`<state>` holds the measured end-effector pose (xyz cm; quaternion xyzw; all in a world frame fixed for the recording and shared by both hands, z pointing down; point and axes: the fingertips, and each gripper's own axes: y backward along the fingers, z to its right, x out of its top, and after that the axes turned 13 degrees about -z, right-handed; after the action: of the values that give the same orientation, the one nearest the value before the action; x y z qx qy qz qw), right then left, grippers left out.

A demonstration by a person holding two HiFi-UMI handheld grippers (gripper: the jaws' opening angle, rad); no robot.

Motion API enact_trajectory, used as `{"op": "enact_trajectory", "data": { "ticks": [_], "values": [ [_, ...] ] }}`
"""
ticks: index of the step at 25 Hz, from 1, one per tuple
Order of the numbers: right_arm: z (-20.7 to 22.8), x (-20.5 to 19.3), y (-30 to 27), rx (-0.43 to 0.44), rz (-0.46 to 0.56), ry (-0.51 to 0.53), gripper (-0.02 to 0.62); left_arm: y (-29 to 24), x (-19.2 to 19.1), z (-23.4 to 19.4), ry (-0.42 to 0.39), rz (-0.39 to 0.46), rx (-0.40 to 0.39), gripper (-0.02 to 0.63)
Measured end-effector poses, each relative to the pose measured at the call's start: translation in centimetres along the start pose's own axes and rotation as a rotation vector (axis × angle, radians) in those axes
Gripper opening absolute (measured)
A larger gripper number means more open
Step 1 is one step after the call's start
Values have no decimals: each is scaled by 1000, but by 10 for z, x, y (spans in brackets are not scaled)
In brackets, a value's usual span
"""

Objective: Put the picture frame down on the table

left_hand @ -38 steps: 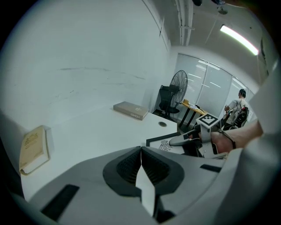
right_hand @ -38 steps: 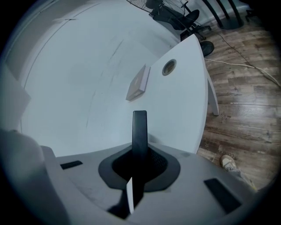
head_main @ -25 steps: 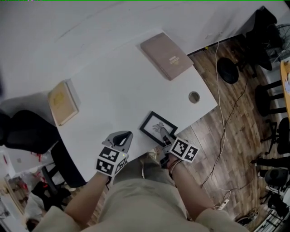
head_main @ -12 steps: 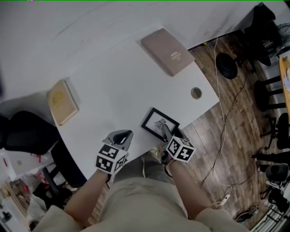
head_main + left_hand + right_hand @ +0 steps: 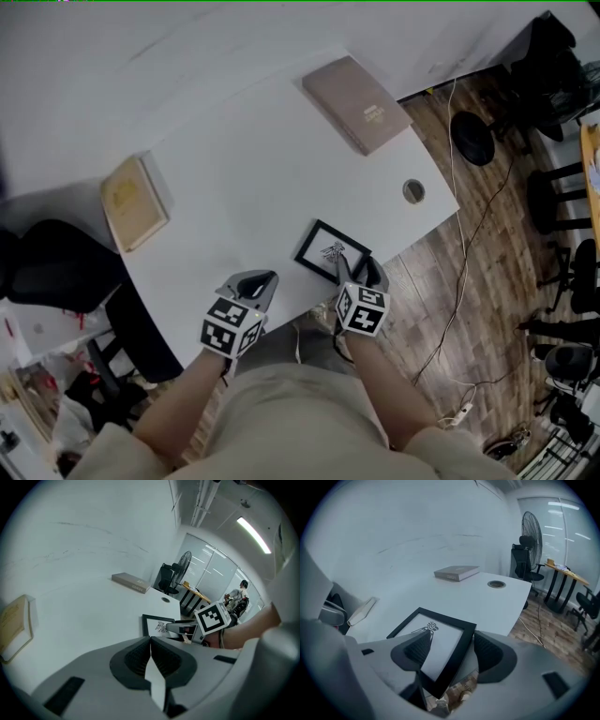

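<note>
A black picture frame (image 5: 330, 250) with a white print lies flat at the near edge of the white table (image 5: 244, 178). In the right gripper view the frame (image 5: 436, 639) has its near corner sticking out past the table edge. My right gripper (image 5: 356, 272) is open and straddles that corner: one pad lies over the print, and the other stands just clear of the frame's right edge. My left gripper (image 5: 258, 279) rests to the left of the frame, shut and empty, and its jaws (image 5: 150, 641) meet. The left gripper view shows the frame (image 5: 157, 625) and the right gripper's marker cube beyond the jaws.
A brown book (image 5: 356, 103) lies at the table's far right corner and a yellowish book (image 5: 133, 202) at the left edge. A round cable hole (image 5: 413, 191) sits near the right edge. A black chair (image 5: 56, 272) stands on the left, with wooden floor, cables and stools on the right.
My right gripper has swung leftward around the frame's near corner, so it points more straight up the table. The frame has shifted slightly. The left gripper has stayed put.
</note>
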<state>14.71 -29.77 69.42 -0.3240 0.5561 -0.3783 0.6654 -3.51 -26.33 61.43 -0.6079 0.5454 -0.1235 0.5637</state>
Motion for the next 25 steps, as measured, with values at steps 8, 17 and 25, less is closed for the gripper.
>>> {"op": "enact_trajectory", "data": {
  "ticks": [8, 17, 25],
  "values": [
    [-3, 14, 27, 38, -8, -4, 247, 19, 10, -5, -3, 49, 22, 23],
    [-24, 72, 105, 141, 184, 75, 92, 61, 52, 5, -64, 179, 58, 23],
    [-63, 122, 187, 289, 351, 217, 54, 117, 86, 20, -141, 310, 95, 23]
  ]
}}
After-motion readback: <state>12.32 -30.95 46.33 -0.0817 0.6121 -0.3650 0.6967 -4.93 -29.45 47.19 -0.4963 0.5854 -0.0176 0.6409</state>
